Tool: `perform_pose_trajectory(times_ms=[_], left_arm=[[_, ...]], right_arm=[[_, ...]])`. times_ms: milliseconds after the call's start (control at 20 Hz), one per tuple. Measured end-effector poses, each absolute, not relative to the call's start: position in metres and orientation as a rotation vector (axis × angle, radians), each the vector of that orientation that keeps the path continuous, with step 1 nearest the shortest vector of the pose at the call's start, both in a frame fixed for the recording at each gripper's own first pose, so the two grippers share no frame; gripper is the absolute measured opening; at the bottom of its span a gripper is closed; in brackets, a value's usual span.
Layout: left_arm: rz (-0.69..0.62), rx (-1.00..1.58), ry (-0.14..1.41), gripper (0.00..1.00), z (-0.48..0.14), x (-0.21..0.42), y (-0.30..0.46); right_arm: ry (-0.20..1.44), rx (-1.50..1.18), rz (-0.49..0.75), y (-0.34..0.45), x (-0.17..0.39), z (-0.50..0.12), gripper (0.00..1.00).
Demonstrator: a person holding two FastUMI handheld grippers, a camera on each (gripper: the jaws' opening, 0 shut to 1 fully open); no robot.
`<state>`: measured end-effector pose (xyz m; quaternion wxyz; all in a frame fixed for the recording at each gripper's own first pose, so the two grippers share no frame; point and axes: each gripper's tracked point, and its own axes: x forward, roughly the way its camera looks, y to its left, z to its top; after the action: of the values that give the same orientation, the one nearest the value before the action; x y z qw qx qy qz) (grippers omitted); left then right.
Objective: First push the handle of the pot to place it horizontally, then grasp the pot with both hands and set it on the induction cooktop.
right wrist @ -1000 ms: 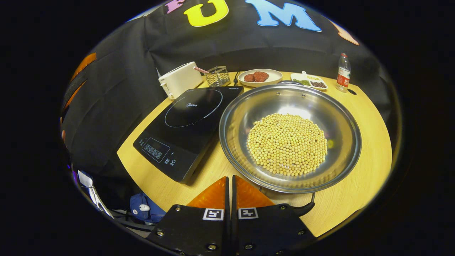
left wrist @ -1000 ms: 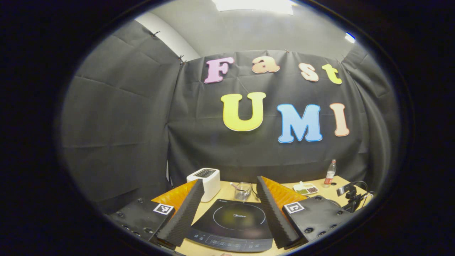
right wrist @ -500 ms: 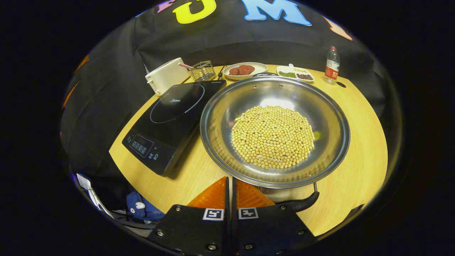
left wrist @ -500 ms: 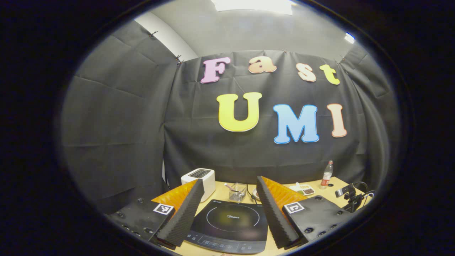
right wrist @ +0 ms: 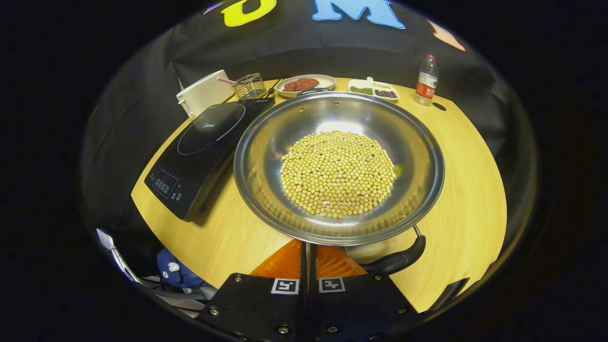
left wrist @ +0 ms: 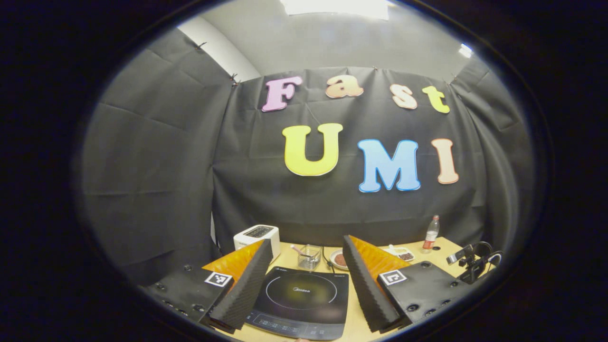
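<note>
Right gripper view: pot handle (right wrist: 396,260) seemingly touches tool (right wrist: 308,247) (closed).

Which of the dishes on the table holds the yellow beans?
The big steel pot, nearest the right gripper, holds them. The round plate at the back carries reddish-brown pieces, and the small divided dish beside it holds green and dark bits.

Light falls from a bright ceiling panel (left wrist: 339,6) overhead, blown out to white in my left gripper view. Below me, the pot (right wrist: 339,166) takes a glare patch on its far inner wall, and the induction cooktop (right wrist: 202,149) casts a soft shadow on the table (right wrist: 468,180). Both views are sharp at centre; straight edges bow and darken toward the rim.
</note>
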<state>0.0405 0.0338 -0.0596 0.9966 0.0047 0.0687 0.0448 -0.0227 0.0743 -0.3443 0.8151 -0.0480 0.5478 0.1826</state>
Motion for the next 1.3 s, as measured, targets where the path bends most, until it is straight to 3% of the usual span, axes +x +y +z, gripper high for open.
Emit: perform_pose_trajectory(times_ms=[800, 900, 1300], left_arm=[[0.111, 0.017, 0.156, 0.99, -0.069, 0.038, 0.008], [0.117, 0.020, 0.160, 0.95, -0.071, 0.037, 0.005], [0.150, 0.043, 0.173, 0.99, -0.074, 0.040, -0.004]], right_arm=[[1.165, -0.360, 0.341, -0.008, 0.010, -0.349, 0.01], [1.153, -0.392, 0.333, -0.017, 0.017, -0.350, 0.01], [1.053, -0.573, 0.292, -0.049, 0.055, -0.351, 0.01]])
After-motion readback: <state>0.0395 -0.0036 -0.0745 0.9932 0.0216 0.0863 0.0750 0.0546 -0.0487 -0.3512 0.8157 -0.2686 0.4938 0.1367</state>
